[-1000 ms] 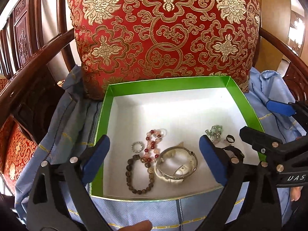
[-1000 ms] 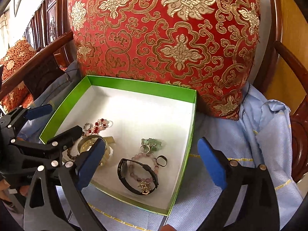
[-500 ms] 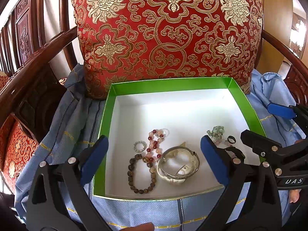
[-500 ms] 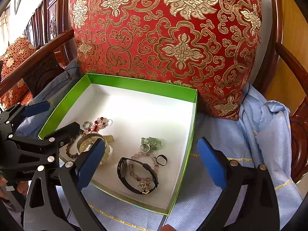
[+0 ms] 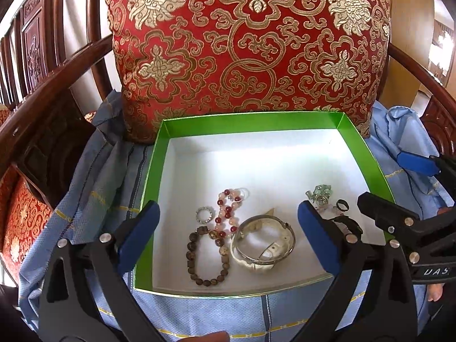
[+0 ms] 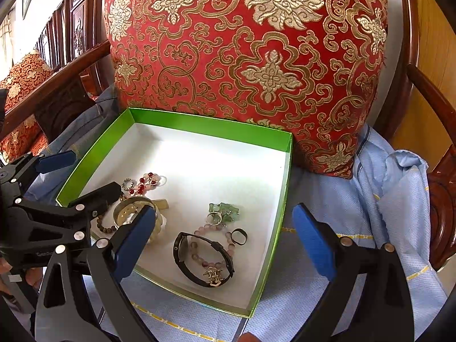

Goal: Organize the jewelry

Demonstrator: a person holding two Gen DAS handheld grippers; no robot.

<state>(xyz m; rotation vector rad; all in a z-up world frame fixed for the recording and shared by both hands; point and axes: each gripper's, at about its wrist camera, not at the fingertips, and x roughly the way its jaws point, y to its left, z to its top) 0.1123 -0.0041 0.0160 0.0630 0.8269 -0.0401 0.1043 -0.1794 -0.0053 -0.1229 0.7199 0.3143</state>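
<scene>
- The left gripper (image 5: 228,236) is seen held wide open above the near edge of the green box (image 5: 151,176), with nothing between its blue pads (image 5: 136,236).
- The right gripper (image 6: 223,243) is likewise spread wide and empty, over the box's near right corner.
- Inside the box, on its white floor, a brown bead bracelet (image 5: 206,253) and a silver bangle (image 5: 263,245) are found nearest, touching each other.
- A black strap bracelet (image 6: 203,259) is laid over a pink bead strand (image 6: 212,246), near the right wall.
- A jade charm (image 6: 225,212) and a red-and-pink bead bracelet (image 5: 228,213) are placed farther in.
- A red brocade cushion (image 5: 245,42) is propped behind the box, on blue cloth (image 6: 342,213).
</scene>
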